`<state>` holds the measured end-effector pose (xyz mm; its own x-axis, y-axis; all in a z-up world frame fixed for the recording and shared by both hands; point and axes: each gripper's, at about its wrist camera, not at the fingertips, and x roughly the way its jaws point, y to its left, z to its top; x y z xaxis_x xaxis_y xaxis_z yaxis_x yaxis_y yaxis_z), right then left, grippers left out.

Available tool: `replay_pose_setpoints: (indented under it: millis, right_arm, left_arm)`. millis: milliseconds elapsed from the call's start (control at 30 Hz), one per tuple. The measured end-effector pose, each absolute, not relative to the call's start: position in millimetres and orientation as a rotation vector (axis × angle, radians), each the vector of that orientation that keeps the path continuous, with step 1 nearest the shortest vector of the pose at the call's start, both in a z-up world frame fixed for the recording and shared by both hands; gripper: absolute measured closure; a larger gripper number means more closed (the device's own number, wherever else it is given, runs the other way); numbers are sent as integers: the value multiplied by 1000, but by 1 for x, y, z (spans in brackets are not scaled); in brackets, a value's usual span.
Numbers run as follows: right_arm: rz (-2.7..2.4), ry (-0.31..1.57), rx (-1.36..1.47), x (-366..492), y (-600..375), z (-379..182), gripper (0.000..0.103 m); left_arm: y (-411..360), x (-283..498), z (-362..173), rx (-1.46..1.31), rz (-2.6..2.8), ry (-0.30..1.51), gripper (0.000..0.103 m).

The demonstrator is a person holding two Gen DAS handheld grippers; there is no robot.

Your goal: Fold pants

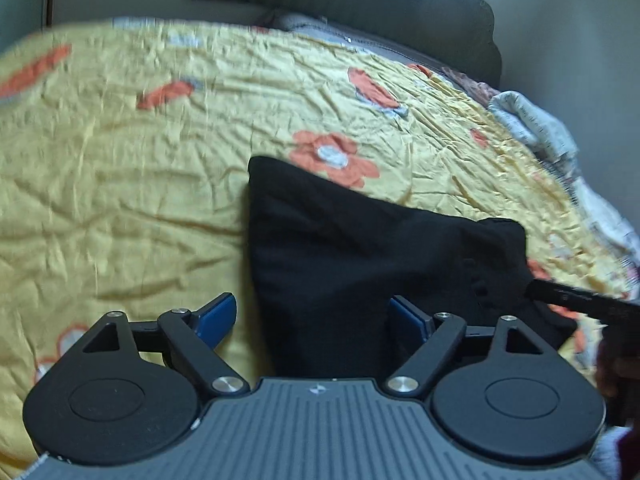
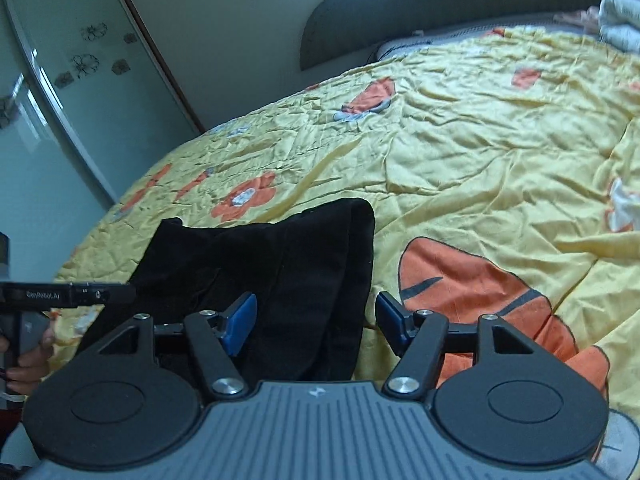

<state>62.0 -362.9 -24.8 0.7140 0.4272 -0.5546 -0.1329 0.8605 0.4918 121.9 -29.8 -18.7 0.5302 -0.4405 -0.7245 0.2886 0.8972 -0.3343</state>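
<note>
pants (image 1: 360, 248) lay as a compact black bundle on the yellow floral bedspread (image 1: 120, 140), near its front edge, looking already folded, so i'd judge the task close to done. left gripper (image 1: 312, 320) stood wide, blue pads apart and pressing nothing, straddling the bundle's near left edge. right gripper (image 2: 316, 320) was also spread, empty, straddling the near right edge. one gripper per side probably suited squaring the fold or letting it go. white cloth (image 1: 532, 124) sat well beyond the pants.
</note>
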Motion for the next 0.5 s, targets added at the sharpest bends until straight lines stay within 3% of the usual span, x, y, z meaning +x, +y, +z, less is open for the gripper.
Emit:
replay_pose_setpoints:
  millis: [233, 300, 500]
  right_arm:
    - [530, 794, 575, 84, -375, -41, 35]
    - [598, 804, 612, 93, -376, -43, 25]
    - [734, 805, 750, 124, -375, -55, 25]
  left_arm:
    - [6, 146, -36, -501, -611, 1014, 19]
    - [4, 152, -41, -543, -658, 1030, 19]
    - [-14, 160, -48, -583, -713, 1016, 18]
